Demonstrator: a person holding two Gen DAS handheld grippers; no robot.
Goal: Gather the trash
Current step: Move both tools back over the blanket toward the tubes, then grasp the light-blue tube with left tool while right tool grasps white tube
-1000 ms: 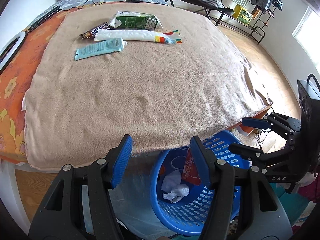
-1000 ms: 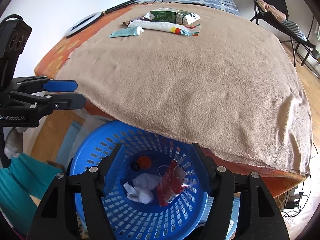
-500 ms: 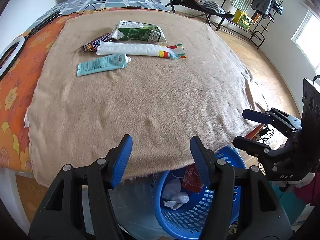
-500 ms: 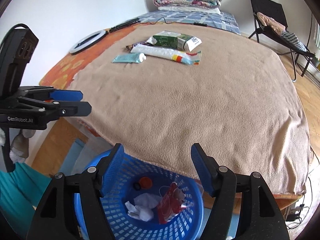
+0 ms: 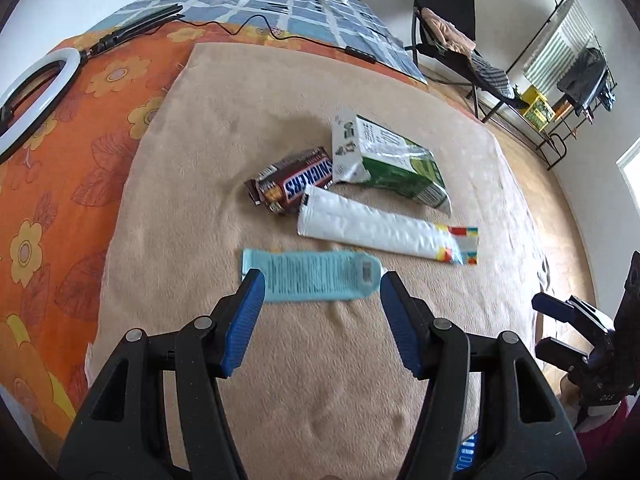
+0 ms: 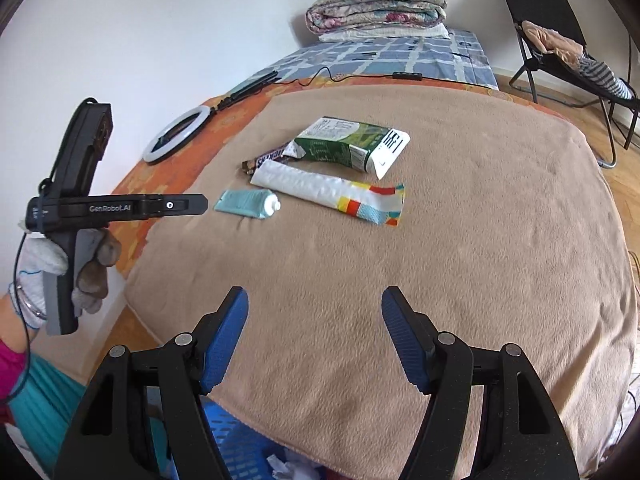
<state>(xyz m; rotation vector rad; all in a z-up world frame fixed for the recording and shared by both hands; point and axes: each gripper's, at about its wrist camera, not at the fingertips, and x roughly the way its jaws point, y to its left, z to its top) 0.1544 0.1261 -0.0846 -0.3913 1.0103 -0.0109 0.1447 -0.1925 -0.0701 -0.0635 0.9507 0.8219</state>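
Four pieces of trash lie on the beige blanket (image 5: 320,392): a light blue tube (image 5: 320,282) (image 6: 246,203), a Snickers wrapper (image 5: 294,186) (image 6: 266,158), a green carton (image 5: 390,164) (image 6: 352,146) and a long white wrapper (image 5: 380,232) (image 6: 324,192) with a coloured end. My left gripper (image 5: 322,280) (image 6: 200,202) is open and empty, its tips framing the tube; from the side it sits just short of the tube's flat end. My right gripper (image 6: 315,294) (image 5: 546,326) is open and empty over the blanket's near part. Below the bed edge shows the blue basket (image 6: 236,452).
A ring light (image 6: 176,134) and its cable lie on the orange sheet at the left. Folded quilts (image 6: 376,4) are stacked at the bed's far end. A black folding chair (image 6: 560,40) and a clothes rack (image 5: 568,80) stand to the right. A gloved hand (image 6: 40,268) grips the left tool.
Both grippers have moved from above the basket at the bed's edge forward over the blanket. The left one has reached the blue tube. The basket has slid almost out of view.
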